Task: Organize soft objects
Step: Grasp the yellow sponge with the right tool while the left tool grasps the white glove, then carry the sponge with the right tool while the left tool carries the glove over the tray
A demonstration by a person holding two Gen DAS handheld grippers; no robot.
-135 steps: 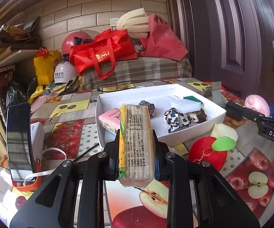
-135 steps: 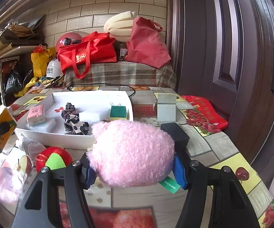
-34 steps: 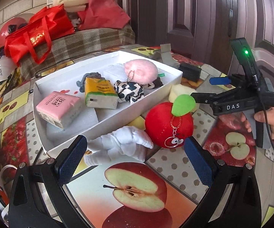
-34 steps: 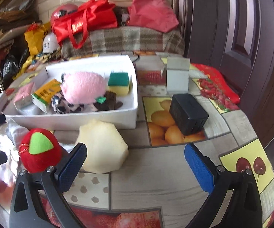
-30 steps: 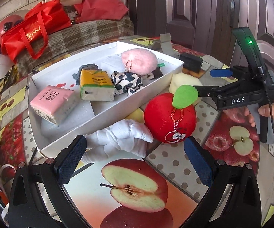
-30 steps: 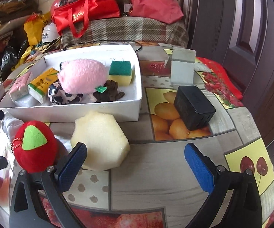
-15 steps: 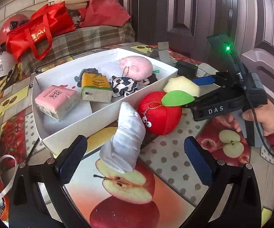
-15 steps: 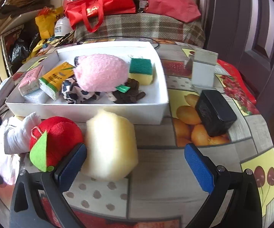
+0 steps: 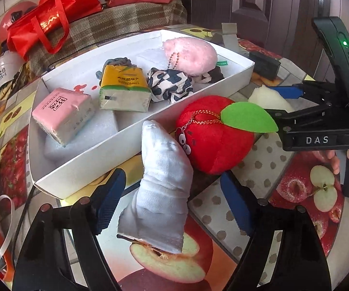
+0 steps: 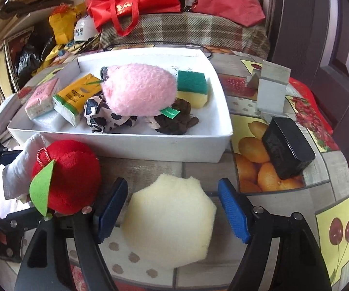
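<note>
Left claw (image 9: 172, 201), wide, straddles the upright white sock (image 9: 163, 181) at lower centre; right claw (image 10: 173, 209), wide, brackets the sponge (image 10: 169, 220).

left gripper (image 9: 173, 201) jaws apart | white sock (image 9: 163, 181) upright between them | red plush apple (image 9: 216, 133) beside white box (image 9: 116, 149)

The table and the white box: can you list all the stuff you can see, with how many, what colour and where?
Box: 1, white, on table.
Plush ball: 1, pink, in box.
Tissue packs: 2, pink and yellow, in box.
Scrunchie: 1, black-and-white, in box.
Scrub sponge: 1, green-yellow, in box.
Apple plush: 1, red, before box.
Sock: 1, white, between left fingers.
Foam sponge: 1, cream, between right fingers.
Black block: 1, right of box.
Left gripper: open.
Right gripper: open.
</note>
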